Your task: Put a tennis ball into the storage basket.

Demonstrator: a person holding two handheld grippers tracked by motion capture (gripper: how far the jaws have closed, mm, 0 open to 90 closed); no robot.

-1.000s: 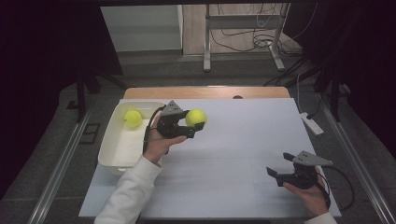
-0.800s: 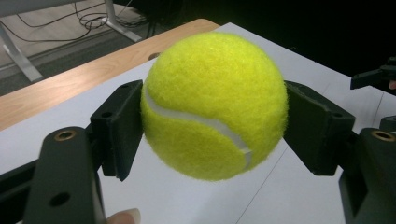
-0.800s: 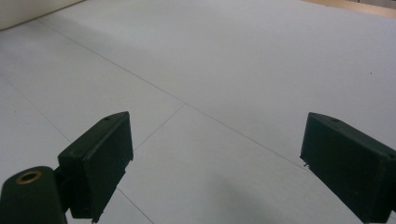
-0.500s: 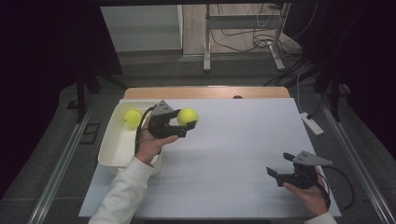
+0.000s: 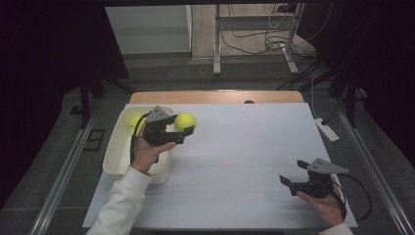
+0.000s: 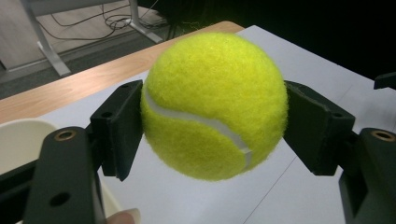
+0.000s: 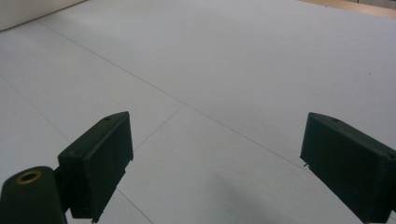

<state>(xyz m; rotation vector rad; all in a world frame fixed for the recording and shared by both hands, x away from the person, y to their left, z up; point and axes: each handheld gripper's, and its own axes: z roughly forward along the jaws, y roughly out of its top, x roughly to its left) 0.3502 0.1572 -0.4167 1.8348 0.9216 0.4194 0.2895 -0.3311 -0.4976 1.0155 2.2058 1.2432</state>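
Observation:
My left gripper is shut on a yellow tennis ball, held in the air just right of a white bin. Up close in the left gripper view, that tennis ball sits squeezed between both black jaws of the left gripper. Inside the bin lies a second tennis ball, partly hidden by the gripper. At the table's near right, my right gripper is held low over the white surface, open. Nothing lies between the spread jaws of the right gripper.
A white sheet covers most of the table, with a wooden strip along the far edge. A white power strip hangs off the right side. Metal stand legs and cables are on the floor beyond.
My left gripper has carried the tennis ball leftward, toward the bin. The right gripper has stayed put.

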